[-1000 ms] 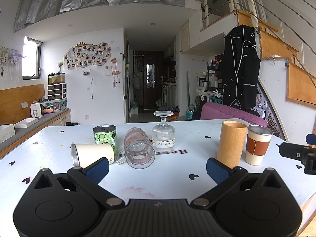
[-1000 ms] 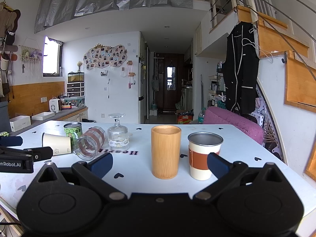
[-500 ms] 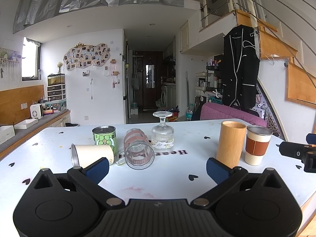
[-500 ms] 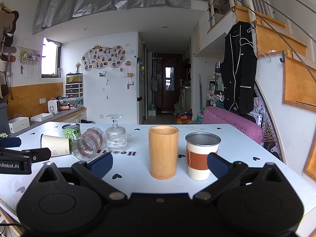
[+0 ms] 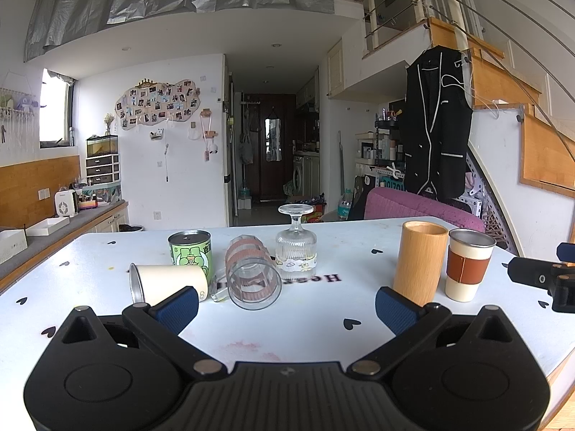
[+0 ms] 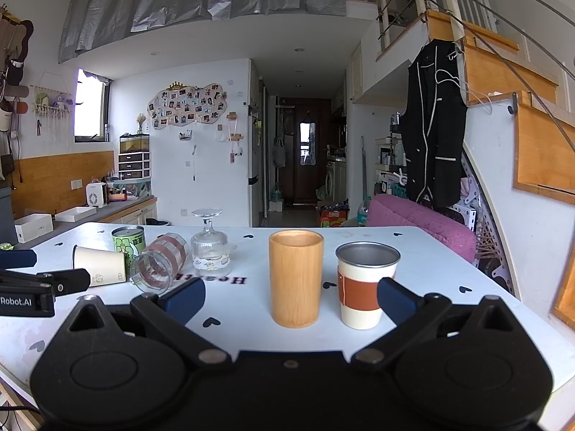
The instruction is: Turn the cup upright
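Observation:
A white table (image 5: 323, 309) holds several cups. A cream cup (image 5: 169, 282) lies on its side, mouth to the left. A glass with red bands (image 5: 251, 273) lies on its side, mouth toward me. A stemmed glass (image 5: 296, 242) stands upside down. A wooden cup (image 5: 418, 262) and a cup with a brown sleeve (image 5: 469, 264) stand upright. My left gripper (image 5: 286, 305) is open and empty, just short of the lying cups. My right gripper (image 6: 291, 296) is open and empty, in front of the wooden cup (image 6: 295, 278) and sleeved cup (image 6: 364, 283).
A green printed can (image 5: 189, 251) stands upright behind the cream cup. A purple chair back (image 5: 413, 206) rises behind the table's far edge. A kitchen counter (image 5: 46, 233) runs along the left. The table's right edge (image 6: 503, 287) is close to the sleeved cup.
Both views shift very slightly; the right gripper has edged a little closer to the wooden cup. No cup has moved.

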The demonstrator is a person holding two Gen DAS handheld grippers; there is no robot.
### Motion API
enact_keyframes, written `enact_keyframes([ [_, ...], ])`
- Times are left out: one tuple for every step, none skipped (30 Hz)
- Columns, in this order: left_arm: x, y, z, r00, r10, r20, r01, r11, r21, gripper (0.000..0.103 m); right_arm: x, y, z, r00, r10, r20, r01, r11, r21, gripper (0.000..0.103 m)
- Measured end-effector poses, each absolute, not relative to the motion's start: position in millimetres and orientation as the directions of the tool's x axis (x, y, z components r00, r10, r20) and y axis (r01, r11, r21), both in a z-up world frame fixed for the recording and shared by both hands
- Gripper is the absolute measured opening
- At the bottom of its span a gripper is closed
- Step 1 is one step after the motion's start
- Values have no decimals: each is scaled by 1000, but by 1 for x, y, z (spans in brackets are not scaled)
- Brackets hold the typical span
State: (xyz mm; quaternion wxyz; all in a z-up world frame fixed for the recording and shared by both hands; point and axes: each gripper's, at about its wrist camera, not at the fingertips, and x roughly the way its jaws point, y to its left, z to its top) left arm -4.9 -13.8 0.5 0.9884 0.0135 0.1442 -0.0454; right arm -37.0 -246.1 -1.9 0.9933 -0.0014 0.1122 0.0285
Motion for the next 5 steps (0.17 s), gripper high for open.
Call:
enact_keyframes([
  [-5,-14,0,954,-86,-287,94,996,14,103,-37,-246,-2,973,56,-223,-57,998,4,103],
  [-5,-14,0,954,-86,-287,94,995,14,103,-37,-246,-2,973,56,-223,-57,998,4,103],
  [-5,-14,0,954,-85,-286,93,996,14,103,-37,-246,-2,973,56,-223,-57,998,4,103],
  [-5,-14,1,954,-85,-286,93,996,15,103,-37,-246,-2,973,56,-223,-57,998,4,103],
  [-5,-14,1,954,-86,-286,94,995,14,103,-37,-246,-2,973,56,-223,-56,998,4,103],
])
